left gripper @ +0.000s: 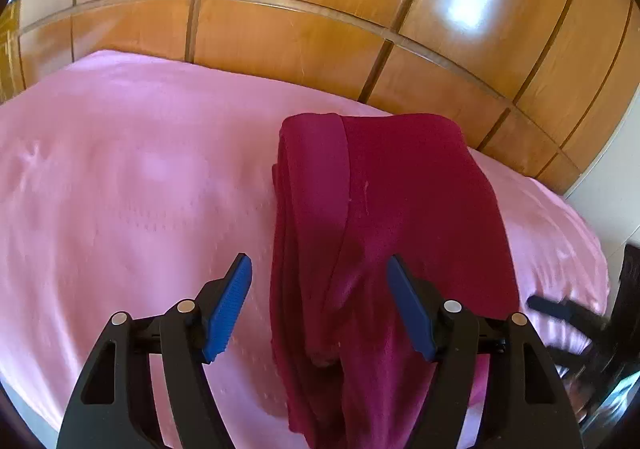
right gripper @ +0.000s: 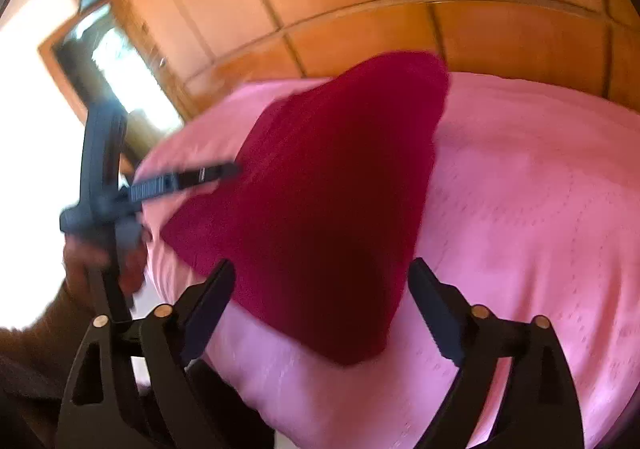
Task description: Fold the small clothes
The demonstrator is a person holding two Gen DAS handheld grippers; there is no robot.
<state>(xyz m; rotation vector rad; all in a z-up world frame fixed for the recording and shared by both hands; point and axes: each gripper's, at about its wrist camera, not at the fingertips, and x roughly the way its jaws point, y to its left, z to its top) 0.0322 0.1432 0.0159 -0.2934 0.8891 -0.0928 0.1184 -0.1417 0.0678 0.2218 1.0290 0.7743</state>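
A dark red garment (left gripper: pixel 384 233) lies folded into a long strip on the pink bedsheet (left gripper: pixel 132 177). My left gripper (left gripper: pixel 320 301) is open and empty, its blue pads (left gripper: pixel 230 309) spread above the near end of the garment. In the right wrist view the same garment (right gripper: pixel 320 193) lies on the sheet (right gripper: pixel 520 209). My right gripper (right gripper: pixel 320 309) is open and empty, hovering over the garment's near corner. The left gripper (right gripper: pixel 224 171) shows at the left of that view, its tips at the garment's edge. The right wrist view is blurred.
A glossy wooden wardrobe (left gripper: pixel 320 29) stands right behind the bed. The bed's right edge (left gripper: pixel 592 249) drops off beside a dark object. In the right wrist view a bright window (right gripper: pixel 120 65) is at the left, and the person's hand (right gripper: pixel 100 261) holds the left gripper.
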